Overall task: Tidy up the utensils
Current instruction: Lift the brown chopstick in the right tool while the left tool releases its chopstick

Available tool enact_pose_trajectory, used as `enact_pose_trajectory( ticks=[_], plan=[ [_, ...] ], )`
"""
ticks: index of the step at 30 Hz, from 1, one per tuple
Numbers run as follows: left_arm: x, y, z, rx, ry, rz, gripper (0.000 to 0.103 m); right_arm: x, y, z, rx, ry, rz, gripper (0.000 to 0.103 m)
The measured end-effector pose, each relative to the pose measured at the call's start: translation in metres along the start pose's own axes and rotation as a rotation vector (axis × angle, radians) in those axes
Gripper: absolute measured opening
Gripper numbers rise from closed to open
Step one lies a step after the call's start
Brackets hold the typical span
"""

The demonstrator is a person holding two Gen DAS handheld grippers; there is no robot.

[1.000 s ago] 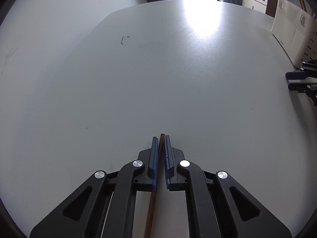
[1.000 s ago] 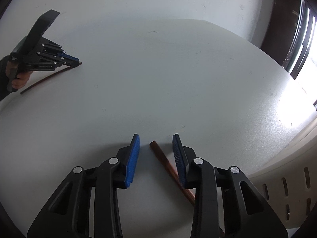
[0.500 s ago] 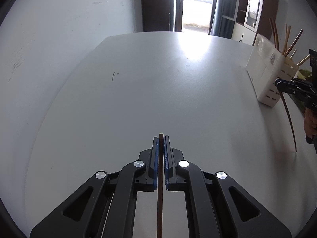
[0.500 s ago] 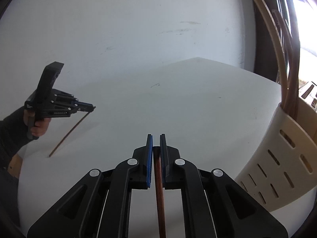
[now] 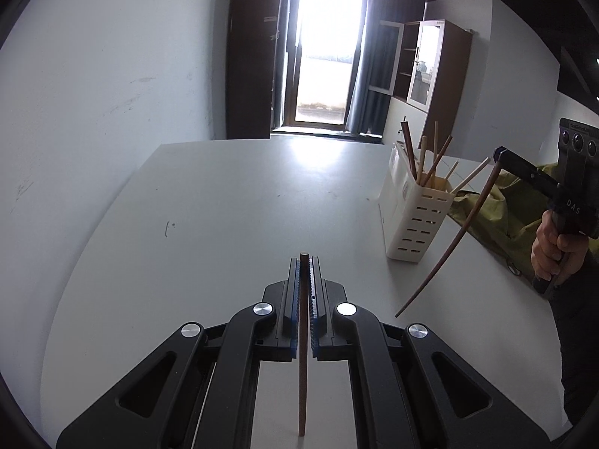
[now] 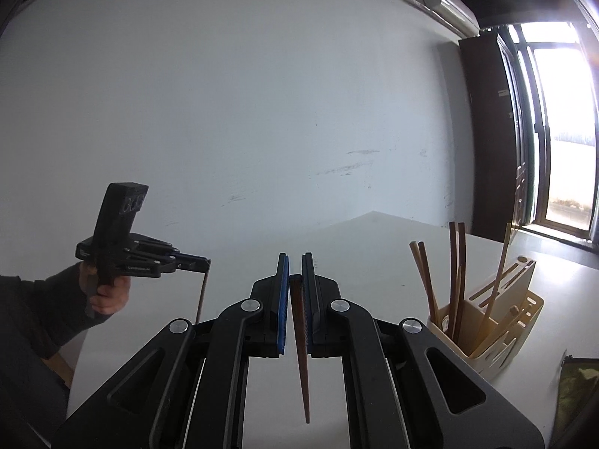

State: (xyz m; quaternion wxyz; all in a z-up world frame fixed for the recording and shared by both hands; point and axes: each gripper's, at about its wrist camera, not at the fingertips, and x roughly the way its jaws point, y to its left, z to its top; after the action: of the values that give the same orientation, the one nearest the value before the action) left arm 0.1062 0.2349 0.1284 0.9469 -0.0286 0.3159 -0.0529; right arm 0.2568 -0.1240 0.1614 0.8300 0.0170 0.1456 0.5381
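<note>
My left gripper [image 5: 304, 262] is shut on a brown chopstick [image 5: 302, 366] that hangs down above the white table [image 5: 224, 194]. My right gripper [image 6: 295, 262] is shut on a dark brown chopstick [image 6: 301, 348], point down. The cream slotted utensil holder [image 5: 415, 220] stands at the table's right side with several chopsticks upright in it; it also shows in the right wrist view [image 6: 490, 340], low right. In the left wrist view the right gripper [image 5: 499, 155] holds its chopstick [image 5: 449, 247] just right of the holder. In the right wrist view the left gripper [image 6: 207, 263] is far left.
A white wall runs along the table's left side. A bright doorway [image 5: 325, 56] and a cabinet [image 5: 430, 63] lie beyond the far edge. An olive-green cloth [image 5: 494, 217] lies right of the holder.
Both grippers have lifted their chopsticks off the table and tilted up. The right gripper closed on its chopstick a second ago and has risen beside the holder.
</note>
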Motion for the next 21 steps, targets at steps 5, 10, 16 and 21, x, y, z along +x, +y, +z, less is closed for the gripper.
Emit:
enact_pose_trajectory(
  ticks=[5,10,16,21],
  plan=[
    [-0.01,-0.017,0.026,-0.009,-0.062,-0.038,0.003,-0.014,-0.003,0.016,-0.004,-0.064,-0.029,0.007],
    [-0.023,-0.04,0.066,-0.018,-0.158,-0.107,0.0,-0.018,-0.005,0.031,-0.012,-0.106,-0.082,0.007],
    [-0.039,-0.083,0.114,0.053,-0.249,-0.144,0.0,-0.023,-0.016,0.05,-0.029,-0.15,-0.148,0.007],
    [-0.012,-0.081,0.11,0.083,-0.175,-0.058,0.002,-0.024,-0.021,0.035,-0.017,-0.159,-0.149,0.007]
  ],
)
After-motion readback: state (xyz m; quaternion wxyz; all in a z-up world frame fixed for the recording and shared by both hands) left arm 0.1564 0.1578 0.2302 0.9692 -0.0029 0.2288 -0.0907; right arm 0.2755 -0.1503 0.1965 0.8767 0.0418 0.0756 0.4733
